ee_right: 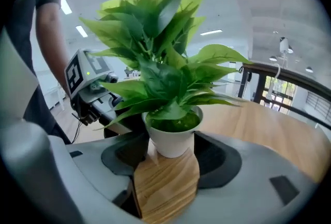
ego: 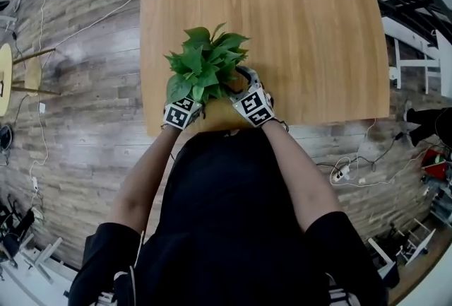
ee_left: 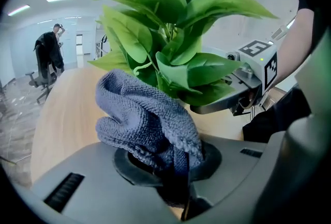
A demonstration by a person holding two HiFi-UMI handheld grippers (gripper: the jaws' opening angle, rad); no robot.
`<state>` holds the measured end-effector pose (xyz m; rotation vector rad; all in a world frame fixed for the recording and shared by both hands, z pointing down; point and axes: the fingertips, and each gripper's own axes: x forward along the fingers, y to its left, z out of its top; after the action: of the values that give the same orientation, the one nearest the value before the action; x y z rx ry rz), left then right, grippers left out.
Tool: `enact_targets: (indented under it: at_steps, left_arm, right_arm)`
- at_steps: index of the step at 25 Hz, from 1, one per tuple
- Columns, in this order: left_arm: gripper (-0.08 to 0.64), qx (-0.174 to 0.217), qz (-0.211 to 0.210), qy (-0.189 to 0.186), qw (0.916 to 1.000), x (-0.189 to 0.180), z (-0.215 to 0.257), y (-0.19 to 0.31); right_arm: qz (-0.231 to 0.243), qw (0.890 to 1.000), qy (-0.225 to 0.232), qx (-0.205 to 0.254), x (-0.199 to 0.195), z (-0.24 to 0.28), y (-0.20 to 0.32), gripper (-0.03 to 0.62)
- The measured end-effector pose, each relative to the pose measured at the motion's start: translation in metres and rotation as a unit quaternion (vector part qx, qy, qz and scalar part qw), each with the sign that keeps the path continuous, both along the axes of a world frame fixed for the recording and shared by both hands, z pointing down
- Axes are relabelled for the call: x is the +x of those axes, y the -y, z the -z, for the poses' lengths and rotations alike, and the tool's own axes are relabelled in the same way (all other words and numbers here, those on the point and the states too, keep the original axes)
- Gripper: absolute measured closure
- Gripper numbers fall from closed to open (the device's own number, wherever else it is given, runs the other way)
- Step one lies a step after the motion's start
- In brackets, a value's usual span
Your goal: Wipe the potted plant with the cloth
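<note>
The potted plant [ego: 205,61] stands near the front edge of the wooden table [ego: 296,8]: green leaves [ee_right: 160,62] in a small white pot [ee_right: 173,137]. My right gripper [ee_right: 170,153] has its jaws on either side of the pot, shut on it just above the tabletop. My left gripper [ee_left: 170,166] is shut on a bunched grey-blue cloth [ee_left: 142,119], which is held up against the lower leaves [ee_left: 191,75] on the plant's left side. In the head view the left gripper [ego: 188,98] and right gripper [ego: 241,84] flank the plant, their tips partly hidden by foliage.
The table's front edge [ego: 212,129] lies right under my hands, with wide bare wood beyond the plant. A person [ee_left: 50,52] stands by an office chair far off. A railing [ee_right: 274,83] runs behind the table. Cables [ego: 353,172] lie on the floor to the right.
</note>
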<state>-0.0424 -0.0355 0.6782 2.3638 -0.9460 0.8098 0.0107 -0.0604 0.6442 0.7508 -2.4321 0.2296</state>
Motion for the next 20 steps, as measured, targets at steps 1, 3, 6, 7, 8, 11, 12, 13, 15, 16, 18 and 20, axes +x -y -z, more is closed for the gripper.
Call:
enact_targets:
  at_steps: [1,3,6,7,8,11,12,13,15,16,18,20]
  left_arm:
    - [0.466,0.009,0.003,0.008,0.9999,-0.004,-0.001,0.005]
    - [0.466,0.023,0.011,0.019,0.9995,-0.013,0.002,0.014]
    - [0.466,0.027,0.019,0.021,0.9993,-0.017,0.027,0.02]
    - [0.466,0.02,0.016,0.022,0.9994,-0.017,0.028,0.019]
    - [0.466,0.016,0.013,0.025,0.9995,-0.017,0.021,0.019]
    - [0.466,0.012,0.006,0.035,0.9993,-0.019,-0.003,0.022]
    - [0.466,0.014,0.006,0.036,0.9992,-0.019,-0.004,0.024]
    - [0.466,0.014,0.006,0.036,0.9992,-0.018,-0.003,0.027]
    - [0.466,0.008,-0.001,0.032,0.9995,-0.014,-0.002,0.027]
    - [0.466,0.004,-0.007,0.03,0.9995,-0.012,-0.002,0.027]
    - [0.466,0.007,-0.016,0.035,0.9992,-0.009,-0.001,0.027]
    - [0.466,0.009,-0.021,0.036,0.9991,-0.005,0.001,0.022]
  right_arm:
    - [0.013,1.0,-0.009,0.009,-0.002,0.0,0.0,0.314]
    - [0.026,0.999,-0.019,0.017,-0.004,0.0,0.002,0.307]
    - [0.031,0.999,-0.03,0.023,-0.005,0.001,0.005,0.305]
    - [0.036,0.999,-0.033,0.024,-0.005,0.0,0.007,0.296]
    - [0.043,0.998,-0.036,0.024,-0.006,0.0,0.01,0.295]
    - [0.07,0.996,-0.042,0.023,-0.012,0.0,0.016,0.291]
    - [0.076,0.996,-0.042,0.021,-0.012,0.0,0.018,0.291]
    - [0.08,0.996,-0.042,0.019,-0.012,0.001,0.021,0.291]
    - [0.082,0.996,-0.041,0.014,-0.01,0.002,0.025,0.291]
    - [0.08,0.996,-0.038,0.011,-0.01,0.003,0.026,0.291]
    - [0.07,0.997,-0.029,0.006,-0.012,0.004,0.027,0.293]
    - [0.055,0.998,-0.022,0.004,-0.014,0.004,0.025,0.293]
